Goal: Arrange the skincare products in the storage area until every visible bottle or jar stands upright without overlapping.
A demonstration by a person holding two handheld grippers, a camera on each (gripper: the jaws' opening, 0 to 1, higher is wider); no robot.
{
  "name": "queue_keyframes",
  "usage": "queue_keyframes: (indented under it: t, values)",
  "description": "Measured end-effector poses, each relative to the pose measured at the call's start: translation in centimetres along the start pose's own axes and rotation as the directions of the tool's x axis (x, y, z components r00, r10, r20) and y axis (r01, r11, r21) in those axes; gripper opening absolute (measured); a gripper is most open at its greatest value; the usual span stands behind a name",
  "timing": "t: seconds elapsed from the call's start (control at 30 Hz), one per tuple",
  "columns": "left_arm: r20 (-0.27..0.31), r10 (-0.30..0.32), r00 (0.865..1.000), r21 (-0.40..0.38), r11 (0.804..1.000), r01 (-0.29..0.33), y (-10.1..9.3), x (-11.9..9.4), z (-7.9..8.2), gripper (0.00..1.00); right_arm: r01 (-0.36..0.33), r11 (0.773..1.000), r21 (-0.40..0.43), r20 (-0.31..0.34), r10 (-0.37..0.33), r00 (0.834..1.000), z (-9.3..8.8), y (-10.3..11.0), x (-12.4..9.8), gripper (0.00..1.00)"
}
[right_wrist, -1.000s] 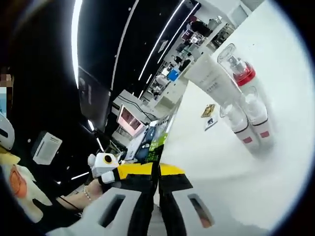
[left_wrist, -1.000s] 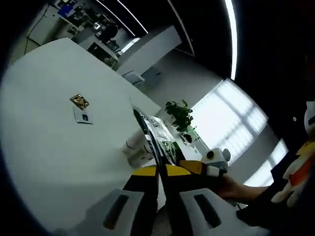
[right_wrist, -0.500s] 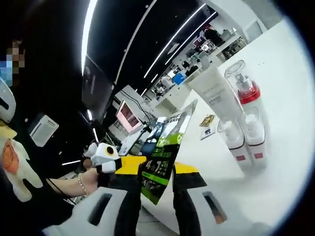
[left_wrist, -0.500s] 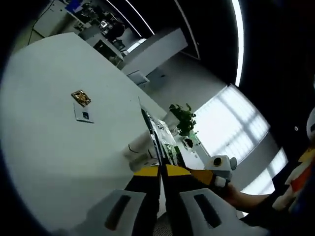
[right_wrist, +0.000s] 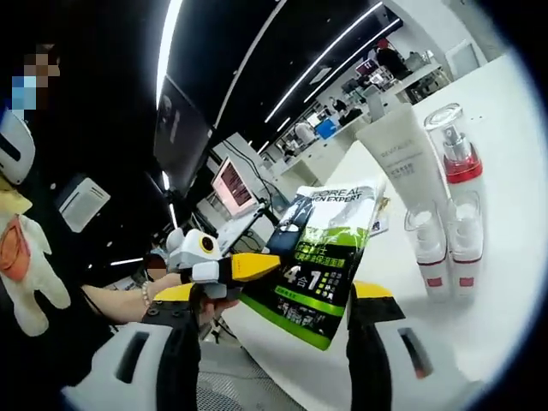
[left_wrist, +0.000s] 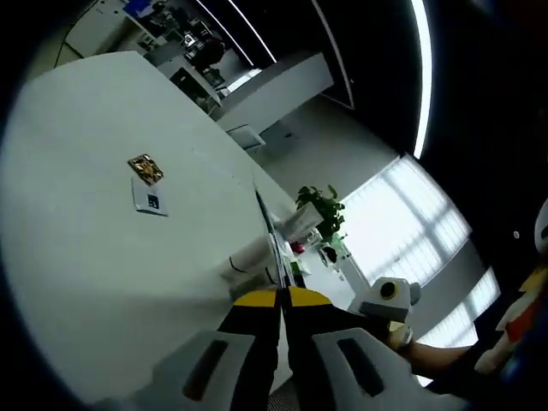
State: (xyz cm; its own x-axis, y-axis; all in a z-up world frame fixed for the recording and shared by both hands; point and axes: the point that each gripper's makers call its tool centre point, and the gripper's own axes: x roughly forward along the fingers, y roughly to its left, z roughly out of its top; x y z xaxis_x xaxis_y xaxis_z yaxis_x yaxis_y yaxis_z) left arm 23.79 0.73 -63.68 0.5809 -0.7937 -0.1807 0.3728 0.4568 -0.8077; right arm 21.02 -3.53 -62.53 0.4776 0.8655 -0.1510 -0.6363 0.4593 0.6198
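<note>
**Right tongs now spread off the sachet**

Right tongs [right_wrist: 274, 300] parted wide since a second ago, gripping nothing. Left tongs [left_wrist: 281, 301] pinched on green-and-black sachet [right_wrist: 321, 257], raised over white bench [left_wrist: 94, 248]. Upright on bench: white tube [right_wrist: 402, 163], red-collared pump bottle [right_wrist: 458, 154], two small white bottles [right_wrist: 445, 248].

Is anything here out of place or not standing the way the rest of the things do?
Yes. A flat green-and-black sachet is off the white table, pinched at its edge by the left gripper, while the tube and three bottles stand upright. A small card also lies flat, apart from them.
</note>
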Motion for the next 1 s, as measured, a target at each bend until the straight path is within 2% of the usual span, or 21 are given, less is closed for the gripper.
queue_keyframes:
  t: [0.2, 0.33, 0.67, 1.0]
  values:
    - [0.033, -0.002, 0.999, -0.055, 0.998, 0.004, 0.7, 0.5, 0.2, 0.0, 0.029, 0.999, -0.028, -0.037, -0.03, 0.999, -0.9, -0.6, 0.1, 0.84]
    - [0.024, 0.015, 1.0, -0.071, 0.997, -0.013, 1.8, 0.9, -0.2, 0.0, 0.047, 0.998, -0.039, -0.058, -0.049, 0.997, -1.4, -0.9, 0.0, 0.88]
    - [-0.005, 0.029, 1.0, -0.073, 0.997, -0.029, 2.8, 1.5, -0.9, 0.0, 0.079, 0.996, -0.052, -0.067, -0.082, 0.994, -1.6, -1.6, -0.6, 0.89]
    - [-0.04, 0.044, 0.998, -0.07, 0.996, -0.047, 3.6, 3.1, -2.2, 0.0, 0.149, 0.986, -0.069, -0.074, -0.154, 0.985, -1.7, -3.2, -2.6, 0.93]
